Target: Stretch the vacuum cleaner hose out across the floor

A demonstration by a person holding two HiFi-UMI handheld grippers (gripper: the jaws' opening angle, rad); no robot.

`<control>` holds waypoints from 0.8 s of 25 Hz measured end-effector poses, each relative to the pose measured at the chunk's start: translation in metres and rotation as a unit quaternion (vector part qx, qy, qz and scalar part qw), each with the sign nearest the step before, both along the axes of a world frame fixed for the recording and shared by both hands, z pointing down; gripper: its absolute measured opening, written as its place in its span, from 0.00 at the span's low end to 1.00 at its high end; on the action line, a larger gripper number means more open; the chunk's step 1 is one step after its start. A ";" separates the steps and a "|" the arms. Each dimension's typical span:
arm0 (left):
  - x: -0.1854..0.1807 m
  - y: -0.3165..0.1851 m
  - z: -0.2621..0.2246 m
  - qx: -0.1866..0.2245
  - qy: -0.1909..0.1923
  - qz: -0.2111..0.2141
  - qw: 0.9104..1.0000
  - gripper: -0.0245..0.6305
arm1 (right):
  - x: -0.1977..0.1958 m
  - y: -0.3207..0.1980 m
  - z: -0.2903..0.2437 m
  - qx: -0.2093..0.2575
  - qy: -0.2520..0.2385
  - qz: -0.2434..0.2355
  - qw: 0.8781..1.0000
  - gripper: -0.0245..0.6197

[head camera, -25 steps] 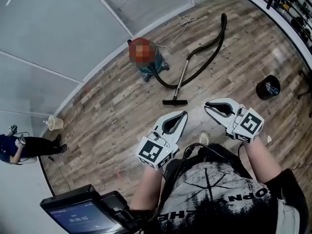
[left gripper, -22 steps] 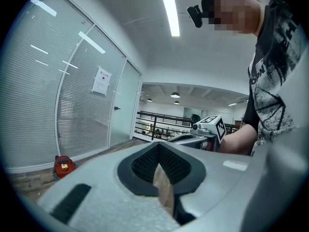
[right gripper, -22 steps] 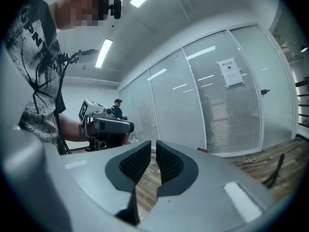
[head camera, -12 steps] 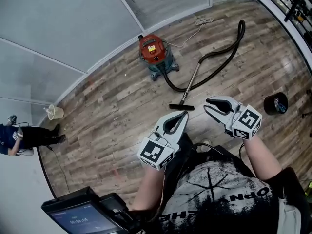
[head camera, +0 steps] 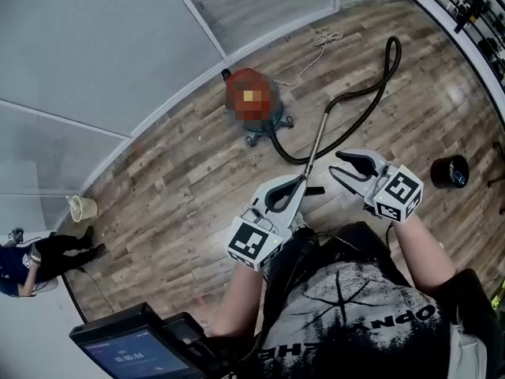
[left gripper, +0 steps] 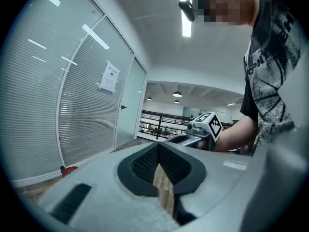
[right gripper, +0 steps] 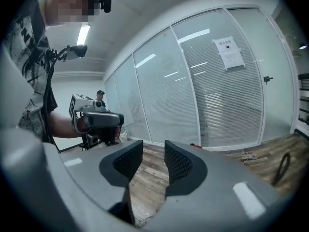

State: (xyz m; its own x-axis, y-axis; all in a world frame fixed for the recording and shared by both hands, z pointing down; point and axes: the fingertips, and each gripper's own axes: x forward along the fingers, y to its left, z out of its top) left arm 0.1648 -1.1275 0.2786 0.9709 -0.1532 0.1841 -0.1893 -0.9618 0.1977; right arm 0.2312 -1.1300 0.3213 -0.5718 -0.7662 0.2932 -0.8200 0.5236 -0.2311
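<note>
The red and teal vacuum cleaner stands on the wood floor near the glass wall. Its black hose loops right and far, up to a bend by the railing. The metal wand slants down to the floor nozzle, half hidden behind my left gripper. That gripper is shut with nothing in it. My right gripper hovers to the right of the wand; its jaws are opening and hold nothing. A stretch of the hose shows in the right gripper view.
A black bucket stands at the right and a pale bucket by the left wall. A person crouches at far left. White cord lies beyond the vacuum. A railing runs along the right.
The vacuum and wand have come nearer in the head view. My left gripper now overlaps the floor nozzle. The right jaws have spread wider.
</note>
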 end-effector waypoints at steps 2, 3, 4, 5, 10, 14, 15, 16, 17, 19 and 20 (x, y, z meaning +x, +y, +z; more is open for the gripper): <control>0.000 -0.007 -0.001 0.008 -0.005 0.012 1.000 0.04 | 0.003 -0.004 0.002 0.002 0.004 0.012 1.000 0.27; 0.000 -0.007 -0.003 0.012 -0.007 0.014 1.000 0.04 | 0.006 -0.004 0.002 0.002 0.002 0.018 1.000 0.27; 0.001 -0.008 -0.005 0.014 -0.009 0.013 1.000 0.04 | 0.009 -0.003 0.003 0.000 0.001 0.022 1.000 0.27; 0.001 -0.008 -0.007 0.014 -0.009 0.010 1.000 0.04 | 0.014 -0.003 0.006 -0.005 0.000 0.024 1.000 0.27; 0.016 -0.018 0.006 -0.008 -0.015 -0.032 0.999 0.04 | 0.057 -0.016 0.059 -0.076 0.005 0.012 0.997 0.30; 0.032 -0.020 0.032 -0.031 -0.017 -0.072 0.997 0.04 | 0.079 -0.024 0.097 -0.115 0.024 -0.010 0.993 0.31; 0.034 -0.021 0.035 -0.033 -0.019 -0.082 0.996 0.04 | 0.082 -0.026 0.102 -0.120 0.028 -0.016 0.992 0.31; 0.035 -0.023 0.038 -0.033 -0.023 -0.089 0.995 0.04 | 0.084 -0.028 0.108 -0.124 0.034 -0.023 0.991 0.31; 0.038 -0.025 0.043 -0.031 -0.026 -0.094 0.995 0.04 | 0.085 -0.030 0.116 -0.129 0.039 -0.029 0.990 0.31; 0.045 -0.027 0.058 -0.025 -0.024 -0.093 0.995 0.04 | 0.089 -0.033 0.142 -0.141 0.048 -0.036 0.988 0.31; 0.050 -0.029 0.067 -0.019 -0.020 -0.090 0.996 0.04 | 0.090 -0.034 0.158 -0.149 0.052 -0.037 0.987 0.31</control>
